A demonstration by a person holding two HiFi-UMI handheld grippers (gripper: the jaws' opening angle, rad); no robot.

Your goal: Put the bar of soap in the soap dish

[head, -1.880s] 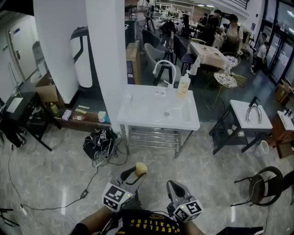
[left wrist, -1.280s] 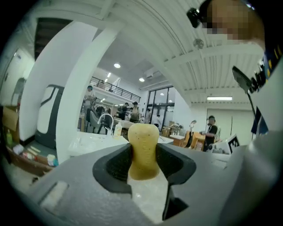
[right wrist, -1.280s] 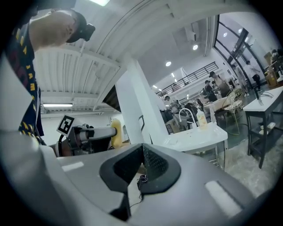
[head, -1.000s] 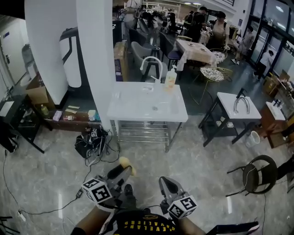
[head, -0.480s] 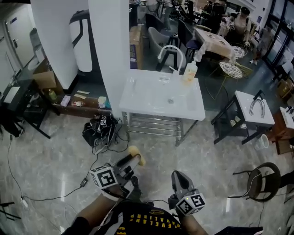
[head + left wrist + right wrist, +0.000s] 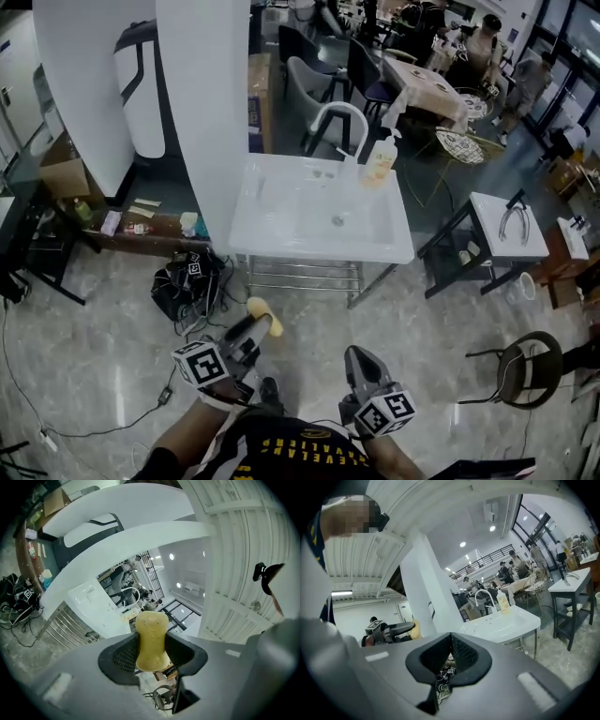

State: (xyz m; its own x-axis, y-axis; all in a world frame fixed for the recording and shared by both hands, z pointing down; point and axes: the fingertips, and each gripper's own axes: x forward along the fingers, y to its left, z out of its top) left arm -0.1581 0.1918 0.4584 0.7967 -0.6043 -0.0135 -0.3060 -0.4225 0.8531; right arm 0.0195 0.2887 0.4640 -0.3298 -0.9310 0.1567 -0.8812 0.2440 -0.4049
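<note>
Soap bar (image 6: 151, 639), yellow and waisted, stands upright between the pads of our left gripper (image 6: 246, 335), which is clenched on its lower half. The upper half sticks out past the tips. Our right gripper (image 6: 451, 654) is closed on nothing, its pads pressed together. We carry both low in front of us over the grey floor (image 6: 422, 328). The white sink (image 6: 258, 225) on its metal stand is well apart from us, ahead.

We judge the grip to be the first risk. A soap bar is slick and this one is pinched only at one end, so a jolt or a harder squeeze could shoot it out onto the floor. The second risk is underfoot: a black bag (image 6: 183, 281) with loose cables lies near the stand's left leg, and we could catch a foot there. At the sink, a reach across to the back rim could knock over the pump bottle (image 6: 378, 161). A release made too soon would let the soap bar slide down into the basin.

As for containers, the basin looks empty, with only its drain (image 6: 337, 221) showing. The pump bottle holds a pale yellowish liquid and stands just right of the arched faucet (image 6: 337, 105). A small pale thing (image 6: 324, 172) on the back rim, left of the faucet's foot, may be the soap dish. It is too small for us to be sure, or to tell whether anything is in it. We cannot see into the cardboard box (image 6: 58, 176) by the left wall.
</note>
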